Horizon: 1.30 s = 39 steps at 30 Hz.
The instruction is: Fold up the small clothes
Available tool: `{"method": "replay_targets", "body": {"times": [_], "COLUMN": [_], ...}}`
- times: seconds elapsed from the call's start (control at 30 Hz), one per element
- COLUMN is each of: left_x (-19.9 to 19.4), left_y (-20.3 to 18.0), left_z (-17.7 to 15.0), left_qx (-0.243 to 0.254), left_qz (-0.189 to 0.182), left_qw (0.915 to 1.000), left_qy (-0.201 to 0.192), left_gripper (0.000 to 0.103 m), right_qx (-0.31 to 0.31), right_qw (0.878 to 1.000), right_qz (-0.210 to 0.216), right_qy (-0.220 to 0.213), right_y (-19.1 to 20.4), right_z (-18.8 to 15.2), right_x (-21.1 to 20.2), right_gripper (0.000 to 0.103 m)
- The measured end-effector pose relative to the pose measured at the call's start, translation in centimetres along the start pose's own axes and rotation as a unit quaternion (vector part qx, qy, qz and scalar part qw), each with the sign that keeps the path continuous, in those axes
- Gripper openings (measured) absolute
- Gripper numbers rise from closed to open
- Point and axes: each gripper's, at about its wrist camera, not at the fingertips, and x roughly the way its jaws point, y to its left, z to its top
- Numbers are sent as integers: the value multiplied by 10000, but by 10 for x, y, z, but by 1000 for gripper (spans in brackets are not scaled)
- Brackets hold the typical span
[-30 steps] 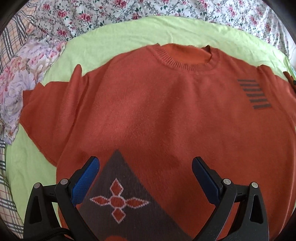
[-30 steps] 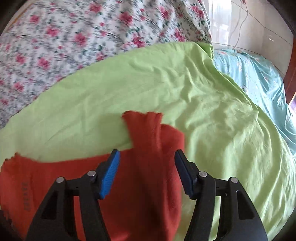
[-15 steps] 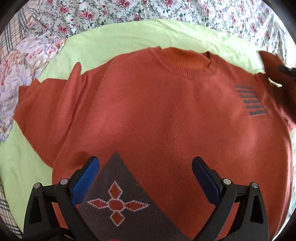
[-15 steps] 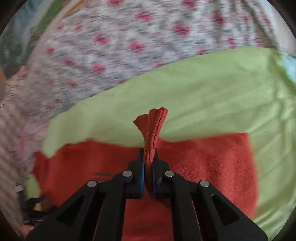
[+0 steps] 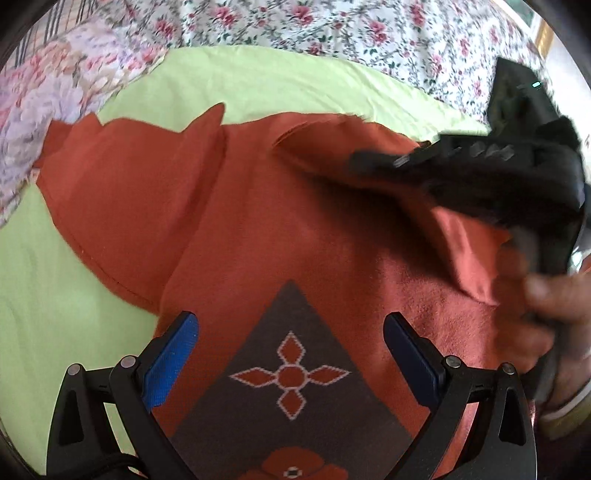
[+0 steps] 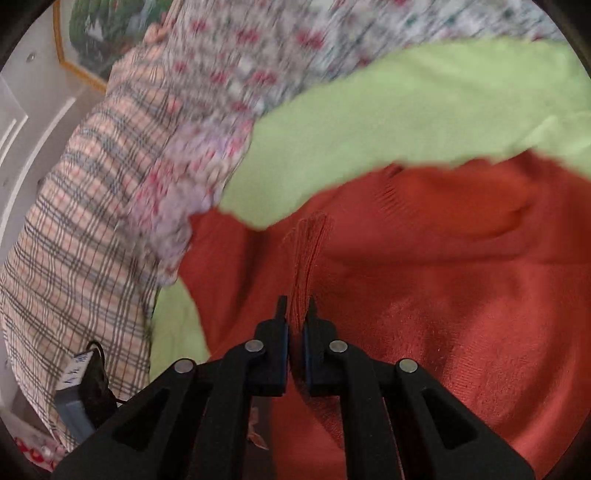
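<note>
An orange knit sweater [image 5: 258, 221] with a dark diamond motif [image 5: 291, 373] lies flat on a green sheet [image 5: 48, 295]. My left gripper [image 5: 291, 354] is open, hovering over the sweater's lower front. My right gripper [image 6: 295, 314] is shut on the sweater's right sleeve cuff [image 6: 308, 243] and holds it over the sweater's chest. It also shows in the left wrist view [image 5: 480, 173], with the sleeve [image 5: 465, 251] folded inward beneath it. The left sleeve [image 5: 122, 192] lies spread out.
A floral bedspread [image 5: 332, 33] lies beyond the green sheet. A plaid cloth [image 6: 74, 240] lies to the left. A person's hand [image 5: 546, 314] holds the right gripper's handle. A framed picture [image 6: 96, 40] hangs on the wall.
My right gripper closed on the right sleeve cuff and carried it leftward across the sweater's chest. The left gripper stayed open over the hem and shifted a little.
</note>
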Motion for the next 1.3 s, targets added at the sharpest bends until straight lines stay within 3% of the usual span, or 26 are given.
{"method": "replay_targets", "body": {"times": [0.1, 0.17, 0.2, 0.4, 0.5, 0.53, 0.57, 0.63, 0.73, 0.8, 0.9, 1.03, 1.1, 1.17, 1.3], "left_x": [7, 15, 18, 53, 74, 76, 76, 78, 55, 43, 59, 52, 56, 57, 59], "left_y": [8, 12, 13, 3, 2, 0, -3, -7, -2, 1, 11, 16, 12, 10, 12], "left_z": [7, 14, 18, 51, 68, 71, 74, 79, 72, 65, 58, 53, 53, 51, 45], "left_qx": [-148, -254, -303, -414, -427, -375, -278, -130, -168, -72, -80, -127, -36, -10, -24], "left_qz": [-230, -425, -523, -925, -797, -718, -643, -578, -619, -454, -66, -247, -237, -223, -215], "left_qw": [9996, 9987, 9980, 9945, 9957, 9966, 9975, 9982, 9973, 9969, 9993, 9984, 9988, 9990, 9991], "left_qy": [61, 149, 172, 252, 212, 128, 32, 7, -367, -640, -365, -494, -436, -395, -368], "left_gripper": [100, 100, 100, 97, 83, 72, 45, 7, 5, 4, 4, 5, 5, 5, 5], "right_qx": [63, 164, 195, 209, 349, 376, 397, 435, 394, 312, 208, 198, 261, 427, 837], "right_qw": [9994, 9992, 9993, 9972, 9942, 9932, 9922, 9903, 9883, 9870, 9841, 9750, 9633, 9464, 9310], "right_qz": [-137, -162, -172, -699, -978, -1056, -1125, -1250, -1406, -1518, -1709, -2112, -2488, -2977, -3375], "right_qy": [306, 335, 277, -150, -296, -325, -355, -412, -434, -435, -433, -664, -977, -1176, -1108], "right_y": [-1, -6, -8, -19, -29, -27, -29, -33, -32, -33, -36, -49, -62, -83, -129], "right_z": [-4, -10, -14, -41, -57, -60, -66, -76, -85, -91, -95, -88, -77, -65, -44], "right_x": [20, 17, 10, -55, -85, -88, -96, -110, -121, -128, -135, -158, -179, -192, -197], "right_gripper": [14, 37, 40, 42, 42, 42, 42, 42, 42, 42, 42, 42, 46, 63, 64]}}
